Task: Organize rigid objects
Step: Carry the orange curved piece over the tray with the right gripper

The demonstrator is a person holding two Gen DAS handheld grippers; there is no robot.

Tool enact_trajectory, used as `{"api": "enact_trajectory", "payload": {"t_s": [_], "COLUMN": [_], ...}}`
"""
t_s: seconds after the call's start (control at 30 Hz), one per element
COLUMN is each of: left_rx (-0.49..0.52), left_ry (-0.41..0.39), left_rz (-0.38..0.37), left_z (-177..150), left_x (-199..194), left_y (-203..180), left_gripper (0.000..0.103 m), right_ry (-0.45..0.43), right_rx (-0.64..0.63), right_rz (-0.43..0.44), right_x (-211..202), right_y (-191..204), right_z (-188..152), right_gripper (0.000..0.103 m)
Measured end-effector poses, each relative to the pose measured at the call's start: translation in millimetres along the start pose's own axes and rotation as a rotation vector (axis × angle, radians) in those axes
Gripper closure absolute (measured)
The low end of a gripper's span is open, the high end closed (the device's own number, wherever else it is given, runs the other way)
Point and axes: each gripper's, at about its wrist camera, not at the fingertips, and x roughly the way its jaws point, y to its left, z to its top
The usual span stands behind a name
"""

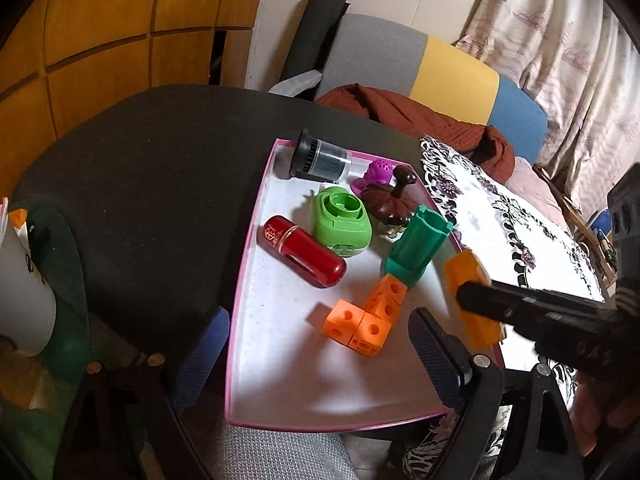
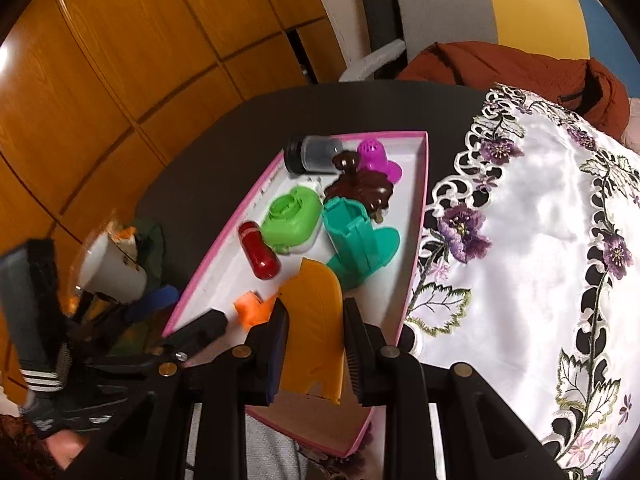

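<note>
On the dark table (image 1: 152,152) lies a pink-rimmed tray (image 1: 244,280), and beside it an embroidered white cloth (image 2: 532,216). Most of the rigid objects are already in the tray, so I judge the task is near its end: a clear jar with black cap (image 1: 320,158), a green holder (image 1: 416,244), a light green piece (image 1: 340,220), a red capsule (image 1: 300,250), a brown lid (image 1: 390,202), a purple piece (image 1: 378,174) and joined orange cubes (image 1: 368,318).

The right hand-held gripper (image 2: 316,320) is closed on a yellow-orange piece (image 2: 316,320) and holds it over the near right part of the tray, above the floor of it. This piece is left to put down. The green holder and the orange cubes are near and could be hit.

The left hand-held gripper (image 1: 320,344) is wide open and holds nothing. A white cup (image 2: 112,268) stands apart at the left.
</note>
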Motion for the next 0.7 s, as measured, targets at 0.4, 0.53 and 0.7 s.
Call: {"api": "enact_trajectory", "payload": {"t_s": [0.4,0.53,0.7], "left_rx": [-0.011,-0.018,-0.022], "left_ry": [0.004,0.004,0.007], "left_rz": [-0.002,0.002,0.004], "left_z": [-0.5,-0.3,-0.8], "left_x": [0.7,0.9,1.4], "left_y": [0.4,1.8,3.1], "left_gripper": [0.011,0.011,0.011], "right_ry": [0.014,0.012,0.009], "right_rx": [-0.049,-0.051,-0.049], "right_rz": [-0.092,-0.107,-0.125], "right_x": [8.5,10.4,12.6], "right_y": [7.8,8.9,8.4], "right_z": [-3.7,-2.9,-1.9], "right_gripper": [0.077,0.077,0.077]}}
